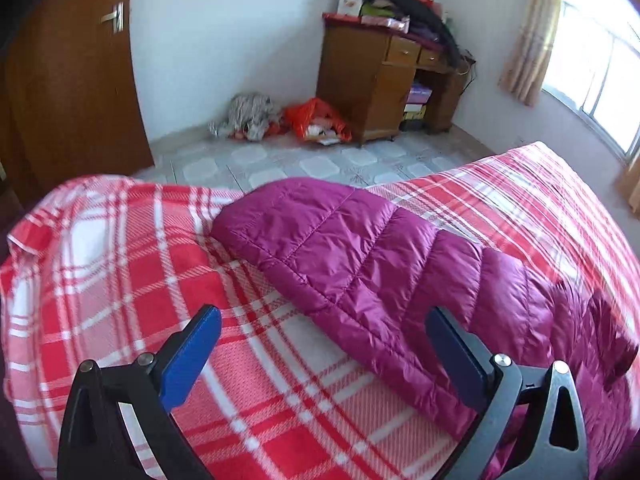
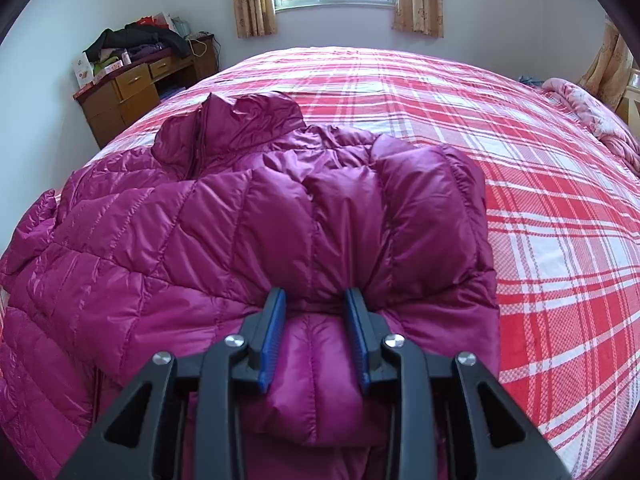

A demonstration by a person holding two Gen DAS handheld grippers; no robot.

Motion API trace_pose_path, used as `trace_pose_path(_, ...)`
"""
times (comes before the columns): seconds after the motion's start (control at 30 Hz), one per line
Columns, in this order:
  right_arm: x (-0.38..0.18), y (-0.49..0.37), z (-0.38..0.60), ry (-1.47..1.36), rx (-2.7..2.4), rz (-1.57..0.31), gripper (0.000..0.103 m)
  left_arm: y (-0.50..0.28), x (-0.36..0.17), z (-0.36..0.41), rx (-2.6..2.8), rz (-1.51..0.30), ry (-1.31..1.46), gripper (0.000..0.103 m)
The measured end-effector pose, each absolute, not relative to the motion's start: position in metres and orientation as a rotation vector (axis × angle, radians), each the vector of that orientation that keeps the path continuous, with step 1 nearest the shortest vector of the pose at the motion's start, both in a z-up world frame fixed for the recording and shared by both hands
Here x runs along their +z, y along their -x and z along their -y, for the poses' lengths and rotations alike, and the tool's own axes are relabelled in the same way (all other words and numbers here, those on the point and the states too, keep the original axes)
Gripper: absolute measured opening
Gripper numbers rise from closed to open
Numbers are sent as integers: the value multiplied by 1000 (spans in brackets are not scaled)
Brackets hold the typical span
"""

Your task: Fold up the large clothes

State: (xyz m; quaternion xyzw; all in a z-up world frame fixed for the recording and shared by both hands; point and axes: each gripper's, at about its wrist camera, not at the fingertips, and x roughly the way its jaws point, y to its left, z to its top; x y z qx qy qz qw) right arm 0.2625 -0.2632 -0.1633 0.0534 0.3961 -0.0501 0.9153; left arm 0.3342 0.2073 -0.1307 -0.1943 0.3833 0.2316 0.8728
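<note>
A magenta quilted down jacket lies spread on the red and white plaid bed cover, collar toward the window. My right gripper is shut on a fold of the jacket's sleeve, which lies across the body. In the left wrist view the jacket's other sleeve stretches out across the bed. My left gripper is open and empty, its right finger over the sleeve's edge, its left finger over the cover.
A wooden desk piled with clothes stands against the wall; it also shows in the right wrist view. Bags lie on the tiled floor. A door is at left. A pink blanket lies at the bed's far right.
</note>
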Motion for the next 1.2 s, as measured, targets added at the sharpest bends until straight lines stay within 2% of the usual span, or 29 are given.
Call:
trace_pose_path(0.3,-164,-263,262,-96,-112,-817,34,-364,-165,-229,487,-813,637,100)
trace_pose_path(0.33,-164,-263,261,-96,-112,-816,34,-365,-165,-230,494,-796,633,94)
trace_pose_path(0.43,-164,-263,261,-94,-112,-817,34,-368,-164,-233,507,-780,622,64)
trace_pose_path(0.5,-164,-263,261,-92,-114,-816,34,-368,-165,-238,508,-771,635,51)
trace_pose_path(0.57,-164,-263,261,-90,-115,-816,34,-366,-167,-242,500,-760,647,24)
trace_pose_path(0.67,-164,-263,261,-87,-117,-816,34,-365,-169,-246,472,-748,658,8)
trace_pose_path(0.73,-164,-264,260,-83,-119,-816,34,-364,-164,-242,468,-741,620,4)
trace_pose_path(0.9,-164,-264,260,-84,-118,-815,34,-352,-117,-212,453,-623,483,3)
trace_pose_path(1.07,-164,-263,261,-88,-116,-814,34,-332,-46,-132,281,-453,257,3)
trace_pose_path(1.2,-164,-263,263,-103,-110,-810,34,-305,-16,-49,90,-360,69,3)
